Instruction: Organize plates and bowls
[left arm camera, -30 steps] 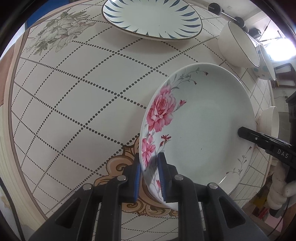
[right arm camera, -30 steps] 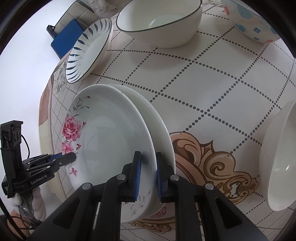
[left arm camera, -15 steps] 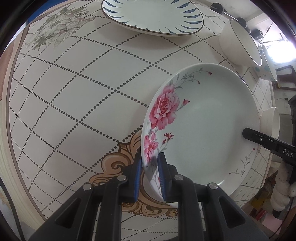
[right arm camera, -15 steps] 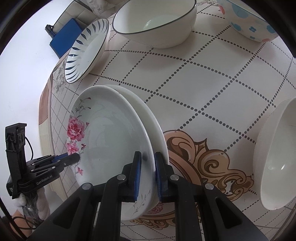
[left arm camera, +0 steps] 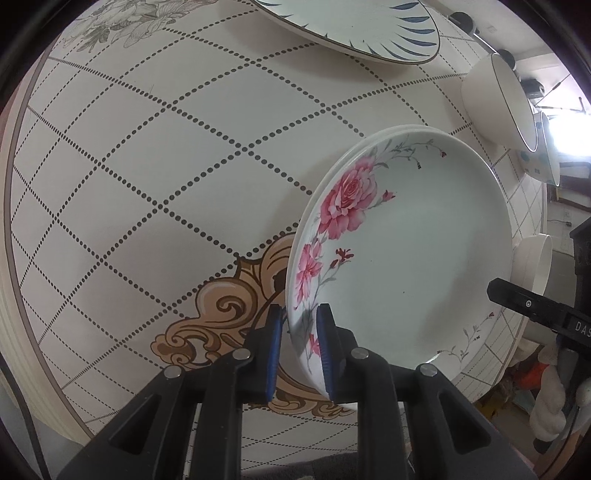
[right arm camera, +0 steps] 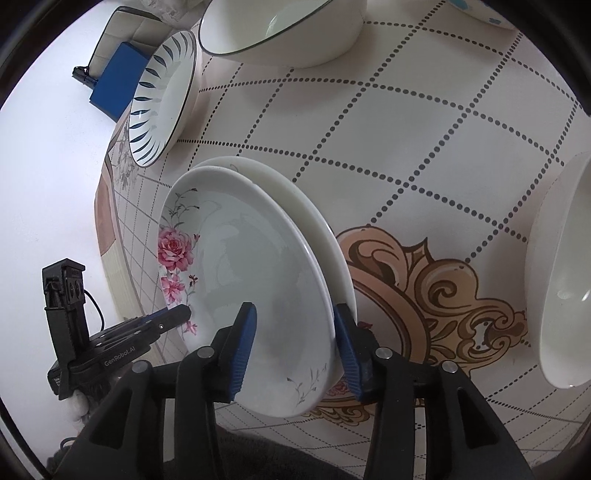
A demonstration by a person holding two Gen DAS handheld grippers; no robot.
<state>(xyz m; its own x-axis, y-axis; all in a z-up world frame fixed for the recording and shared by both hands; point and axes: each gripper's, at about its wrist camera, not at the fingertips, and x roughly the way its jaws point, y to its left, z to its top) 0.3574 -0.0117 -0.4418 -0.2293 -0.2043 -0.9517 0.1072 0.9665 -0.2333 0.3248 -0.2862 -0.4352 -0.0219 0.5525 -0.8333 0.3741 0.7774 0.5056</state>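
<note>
A white plate with pink roses (left arm camera: 413, 251) (right arm camera: 258, 273) lies on top of a plain white plate (right arm camera: 295, 195) on the tiled table. My left gripper (left arm camera: 300, 347) is shut on the rose plate's near rim, by the flowers. My right gripper (right arm camera: 295, 345) stands on the opposite rim with its jaws opening. Both plates' edges are between its blue pads (right arm camera: 245, 343), which do not press on them. Each gripper shows in the other's view: the right gripper's finger (left arm camera: 535, 310) and the left gripper's fingers (right arm camera: 147, 325).
A blue-striped plate (left arm camera: 351, 26) (right arm camera: 159, 99) lies at the far side. A dark-rimmed white bowl (left arm camera: 495, 99) (right arm camera: 280, 33) and a dotted bowl (left arm camera: 539, 158) stand beyond the stack. Another white bowl (right arm camera: 561, 273) sits right of it. The table edge (right arm camera: 110, 280) runs close by.
My right gripper's pads have spread apart and let go of the rose plate's rim. The rose plate has settled lower onto the plain plate. My left gripper keeps its hold.
</note>
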